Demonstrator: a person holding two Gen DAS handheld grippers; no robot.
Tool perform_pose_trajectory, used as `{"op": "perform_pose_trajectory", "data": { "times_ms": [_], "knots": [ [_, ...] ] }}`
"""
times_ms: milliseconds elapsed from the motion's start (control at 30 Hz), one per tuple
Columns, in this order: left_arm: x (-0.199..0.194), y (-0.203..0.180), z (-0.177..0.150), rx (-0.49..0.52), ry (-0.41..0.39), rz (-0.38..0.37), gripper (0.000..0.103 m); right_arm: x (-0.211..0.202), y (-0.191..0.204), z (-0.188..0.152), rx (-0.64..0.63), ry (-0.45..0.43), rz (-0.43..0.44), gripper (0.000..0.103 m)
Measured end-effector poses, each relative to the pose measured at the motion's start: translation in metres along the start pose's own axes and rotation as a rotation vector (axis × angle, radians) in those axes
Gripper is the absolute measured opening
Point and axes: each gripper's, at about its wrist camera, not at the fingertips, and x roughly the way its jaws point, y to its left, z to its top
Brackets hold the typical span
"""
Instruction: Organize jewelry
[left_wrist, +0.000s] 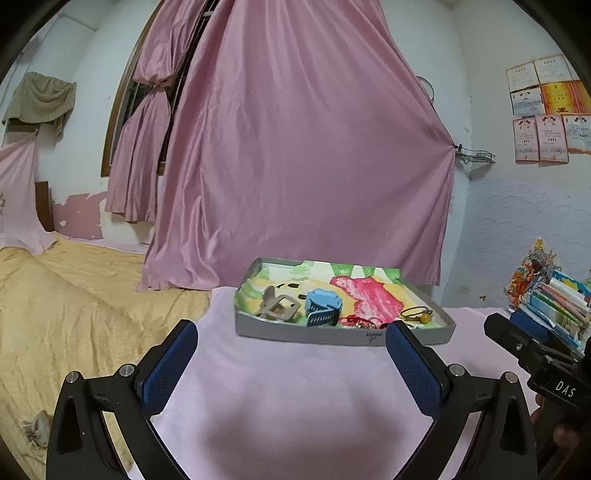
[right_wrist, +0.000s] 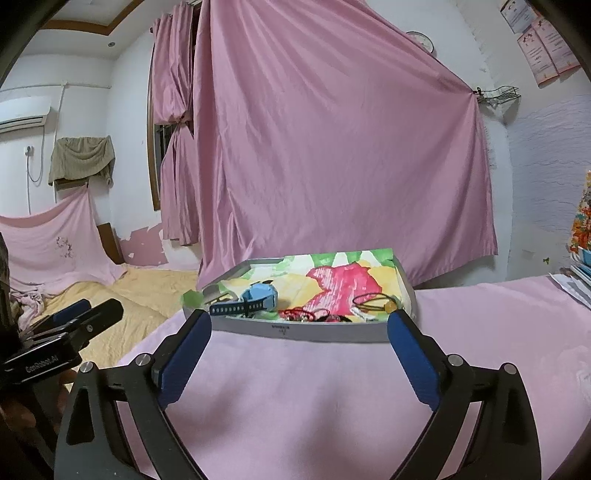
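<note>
A grey shallow tray (left_wrist: 332, 336) with a colourful floral lining sits on the pink-covered table, just beyond both grippers; it also shows in the right wrist view (right_wrist: 314, 332). In it lie a blue watch (left_wrist: 322, 306) (right_wrist: 258, 298), a beige hair clip (left_wrist: 279, 307), a red string bracelet (left_wrist: 364, 322) (right_wrist: 301, 314) and a dark hair tie with a yellow bead (left_wrist: 415, 314) (right_wrist: 373, 303). My left gripper (left_wrist: 291, 328) is open and empty in front of the tray. My right gripper (right_wrist: 299, 318) is open and empty, fingertips near the tray's front wall.
The pink cloth (right_wrist: 314, 387) covers the table. A yellow bedspread (left_wrist: 74, 302) lies to the left. A pink curtain (left_wrist: 303, 147) hangs behind the tray. A stack of books and colourful items (left_wrist: 554, 295) stands at the right.
</note>
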Motion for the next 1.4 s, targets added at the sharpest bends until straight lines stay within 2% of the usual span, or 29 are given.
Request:
{"op": "perform_pose_trajectory", "data": {
  "times_ms": [67,167,800,1400],
  "knots": [
    [-0.006,0.002,-0.006,0.002,-0.002,0.001,0.102,-0.006,0.001,-0.006,0.001,-0.007,-0.007,0.095],
    [-0.012,0.004,-0.013,0.007,0.004,0.006,0.102,-0.013,0.002,-0.014,0.004,-0.011,-0.016,0.102],
    [-0.048,0.014,-0.065,0.010,-0.027,0.039,0.102,-0.056,0.005,-0.070,-0.034,-0.070,-0.068,0.101],
    [-0.054,0.016,-0.074,0.015,-0.022,0.048,0.102,-0.062,0.006,-0.074,-0.033,-0.060,-0.077,0.101]
  ]
}}
